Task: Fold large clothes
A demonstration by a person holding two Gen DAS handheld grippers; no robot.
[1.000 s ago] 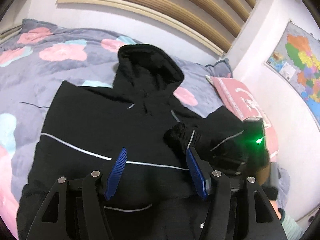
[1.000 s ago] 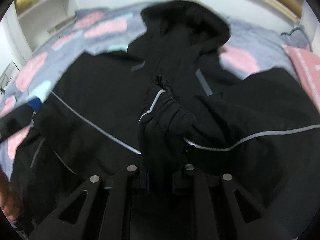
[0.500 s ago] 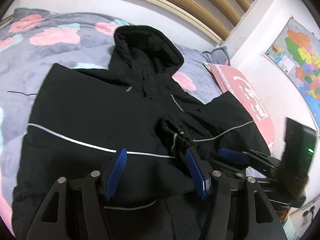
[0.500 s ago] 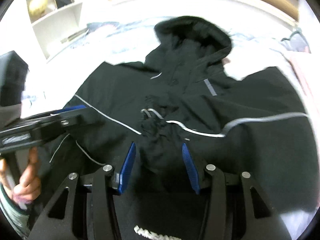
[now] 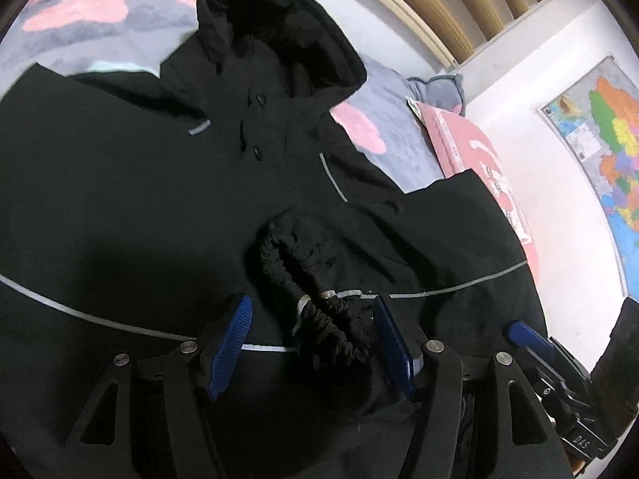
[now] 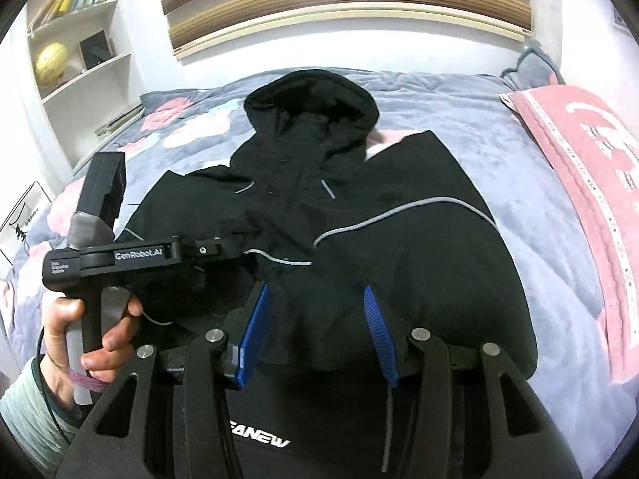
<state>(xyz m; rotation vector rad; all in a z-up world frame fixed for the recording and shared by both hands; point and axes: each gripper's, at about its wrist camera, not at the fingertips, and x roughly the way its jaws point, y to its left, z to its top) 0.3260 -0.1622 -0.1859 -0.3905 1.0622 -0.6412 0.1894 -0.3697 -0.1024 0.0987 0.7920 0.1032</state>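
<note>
On the bed (image 6: 499, 183), a black jacket (image 6: 399, 247) is lying flat. Both claws, left gripper (image 5: 311, 343) and right gripper (image 6: 315, 335), are hanging open, holding nothing.

The left wrist view looks forward and steeply down along its own blue fingers (image 5: 229, 345), very near the black hooded jacket (image 5: 131, 183), facing the hood and, at right, the wall with the map (image 5: 603, 167). The right wrist view sits higher and farther back, also tilted down, facing the slatted headboard (image 6: 339, 4) and the shelves (image 6: 76, 40) at left. Both share the jacket (image 6: 399, 239), the flowered quilt (image 6: 519, 183) and the pink pillow (image 6: 591, 183). The right view catches the left gripper (image 6: 223, 249) from its side
</note>
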